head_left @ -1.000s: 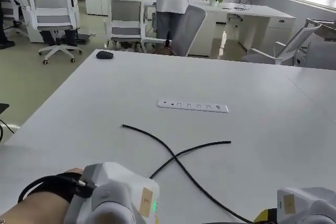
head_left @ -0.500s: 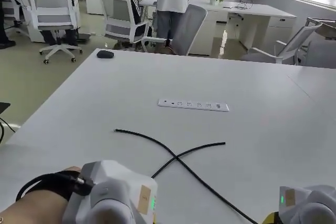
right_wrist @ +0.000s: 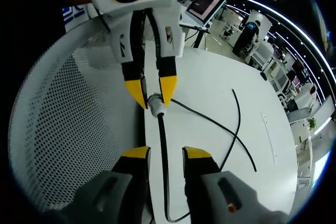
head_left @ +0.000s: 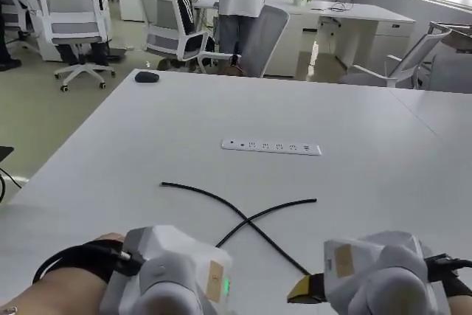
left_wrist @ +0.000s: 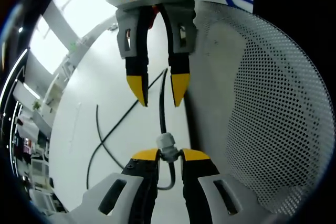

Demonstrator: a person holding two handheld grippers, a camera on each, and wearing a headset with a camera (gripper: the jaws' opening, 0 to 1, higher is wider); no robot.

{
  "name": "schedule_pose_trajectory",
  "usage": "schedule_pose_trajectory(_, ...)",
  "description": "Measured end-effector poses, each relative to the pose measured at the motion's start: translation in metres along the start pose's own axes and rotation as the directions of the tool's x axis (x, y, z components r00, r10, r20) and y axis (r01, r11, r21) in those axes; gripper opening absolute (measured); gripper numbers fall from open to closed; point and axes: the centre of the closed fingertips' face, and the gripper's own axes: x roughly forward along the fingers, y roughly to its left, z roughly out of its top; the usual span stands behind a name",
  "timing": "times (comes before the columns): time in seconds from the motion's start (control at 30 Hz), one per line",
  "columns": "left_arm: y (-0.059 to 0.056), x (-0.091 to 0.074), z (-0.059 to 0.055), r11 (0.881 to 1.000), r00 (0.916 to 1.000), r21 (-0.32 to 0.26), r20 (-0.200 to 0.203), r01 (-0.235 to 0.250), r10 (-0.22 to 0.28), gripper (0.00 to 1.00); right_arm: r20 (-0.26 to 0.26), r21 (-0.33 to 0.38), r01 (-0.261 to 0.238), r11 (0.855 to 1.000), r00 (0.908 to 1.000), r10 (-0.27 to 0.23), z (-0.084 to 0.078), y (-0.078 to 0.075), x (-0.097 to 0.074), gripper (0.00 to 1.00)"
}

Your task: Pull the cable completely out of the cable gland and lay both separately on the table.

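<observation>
Jaws, left gripper (left_wrist: 169, 154): clamped on cable gland (left_wrist: 168, 143). Jaws, right gripper (right_wrist: 166, 152): parted, cable (right_wrist: 161, 129) running between them.

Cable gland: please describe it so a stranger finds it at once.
On the white table, follow the black cable towards the near edge. The left tool grips the cable gland there: a small pale fitting, the only light part on it.
</observation>
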Motion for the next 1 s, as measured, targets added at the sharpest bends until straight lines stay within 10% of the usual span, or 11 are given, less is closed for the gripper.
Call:
schedule_pose_trajectory(0.27, 0.0, 0.0, 0.001, 1.0, 1.0, 0.007, -0.002, -0.008, 0.008, 0.17, 0.01, -0.071, 0.003, 0.998, 1.0, -0.002, 0.011, 0.004, 0.009, 0.03)
schedule_pose_trajectory(0.87, -0.007, 0.003, 0.012, 0.999, 0.997, -0.033, 0.074, 0.028, -0.025, 0.17, 0.059, 0.024, -0.019, 1.0, 0.9981, 0.018, 0.0, 0.011, 0.002, 0.03)
schedule_pose_trajectory(1.0, -0.007, 0.003, 0.004, 0.999, 0.999, -0.022, 0.037, 0.024, -0.023, 0.17, 0.04, 0.006, -0.014, 1.0, 0.9991, 0.014, -0.004, 0.009, -0.001, 0.03)
